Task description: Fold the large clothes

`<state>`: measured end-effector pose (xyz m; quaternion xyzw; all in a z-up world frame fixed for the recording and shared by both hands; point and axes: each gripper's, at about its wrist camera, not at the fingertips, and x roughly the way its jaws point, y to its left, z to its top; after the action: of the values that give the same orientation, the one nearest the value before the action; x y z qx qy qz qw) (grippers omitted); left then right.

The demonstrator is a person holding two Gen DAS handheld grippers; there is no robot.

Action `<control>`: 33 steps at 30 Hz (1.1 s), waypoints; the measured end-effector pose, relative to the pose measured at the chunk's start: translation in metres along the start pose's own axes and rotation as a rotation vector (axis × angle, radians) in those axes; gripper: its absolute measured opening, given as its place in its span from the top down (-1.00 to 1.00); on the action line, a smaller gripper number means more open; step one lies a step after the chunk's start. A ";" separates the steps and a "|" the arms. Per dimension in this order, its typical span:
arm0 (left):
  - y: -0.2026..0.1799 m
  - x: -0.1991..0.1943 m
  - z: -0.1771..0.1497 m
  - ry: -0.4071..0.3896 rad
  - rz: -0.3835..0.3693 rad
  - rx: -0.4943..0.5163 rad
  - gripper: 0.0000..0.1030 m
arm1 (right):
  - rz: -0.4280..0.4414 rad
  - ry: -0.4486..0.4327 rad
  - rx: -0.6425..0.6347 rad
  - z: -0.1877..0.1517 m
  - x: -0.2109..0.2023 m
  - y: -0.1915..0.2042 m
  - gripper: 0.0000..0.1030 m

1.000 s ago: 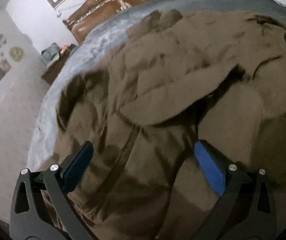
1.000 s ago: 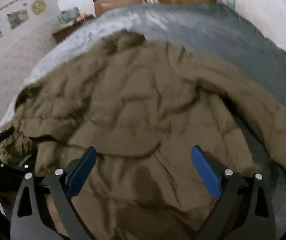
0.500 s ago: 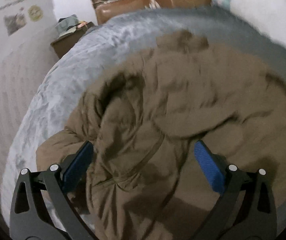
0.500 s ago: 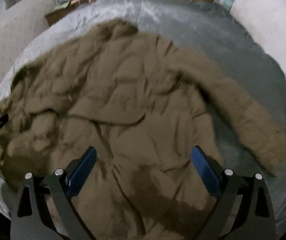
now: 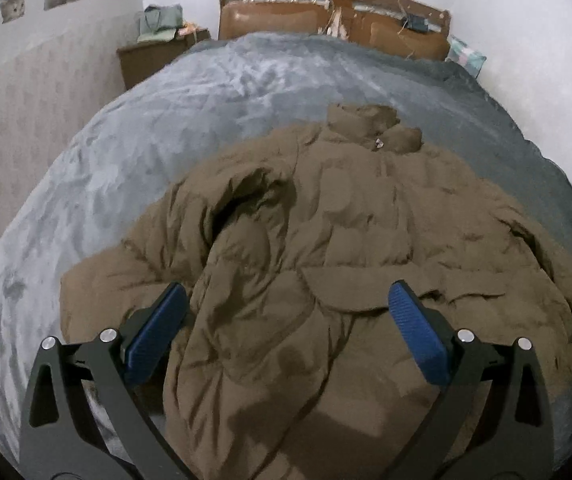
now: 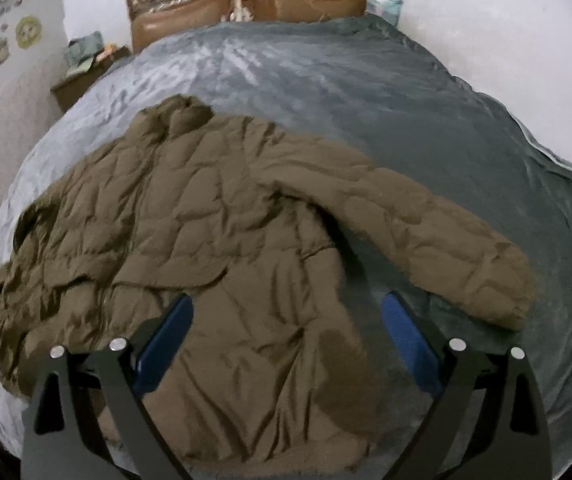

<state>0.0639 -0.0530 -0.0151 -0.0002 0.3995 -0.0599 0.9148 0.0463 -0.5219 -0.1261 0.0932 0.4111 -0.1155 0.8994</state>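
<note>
— Both grippers have pulled back from the brown puffer jacket (image 6: 222,248). A second ago they were right down over the quilting; now you see the whole coat on the grey bedspread (image 6: 366,92).

— Holding anything?

— No. The left gripper (image 5: 286,320) has its blue pads spread wide over the jacket's lower left part, nothing between them. The right gripper (image 6: 286,332) is spread the same way above the hem, empty.

— So where does the jacket lie?

— Flat near the foot edge of the bed, collar (image 5: 366,124) pointing at the wooden headboard (image 5: 326,16). The right sleeve (image 6: 426,236) stretches out towards the bed's right edge. The left sleeve (image 5: 246,264) looks bunched across the front instead.

— Which means?

— I'd say spreading is finished and the folding proper hasn't begun; that outstretched sleeve seems the obvious next thing to bring in.

— Any baskets or boxes?

— None I can see. Only a nightstand (image 5: 158,56) by the headboard's left corner, with clutter on top too blurred to name.
</note>
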 end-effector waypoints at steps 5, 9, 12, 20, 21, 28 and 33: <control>-0.007 0.007 0.003 -0.025 -0.016 0.024 -0.94 | 0.030 -0.041 -0.002 0.007 0.022 -0.004 -0.86; -0.009 0.010 0.015 -0.010 0.013 -0.035 -0.94 | 0.009 -0.066 0.007 0.016 0.047 -0.012 -0.86; -0.021 -0.003 0.040 -0.044 0.026 -0.057 -0.94 | -0.003 -0.084 0.051 0.027 0.053 -0.023 -0.86; -0.029 0.020 0.041 -0.060 0.046 0.037 -0.94 | -0.075 -0.109 0.053 0.042 0.056 -0.060 -0.86; -0.024 0.024 0.037 -0.052 0.053 0.035 -0.94 | -0.078 -0.097 0.073 0.043 0.060 -0.068 -0.86; 0.010 0.019 0.050 -0.071 0.024 -0.097 -0.94 | -0.124 -0.095 0.153 0.040 0.054 -0.095 -0.86; 0.008 0.017 0.046 -0.047 -0.007 -0.059 -0.94 | -0.206 -0.082 0.121 0.032 0.048 -0.105 -0.86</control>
<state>0.1098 -0.0495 0.0032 -0.0299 0.3796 -0.0512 0.9232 0.0700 -0.6366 -0.1500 0.1001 0.3738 -0.2355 0.8915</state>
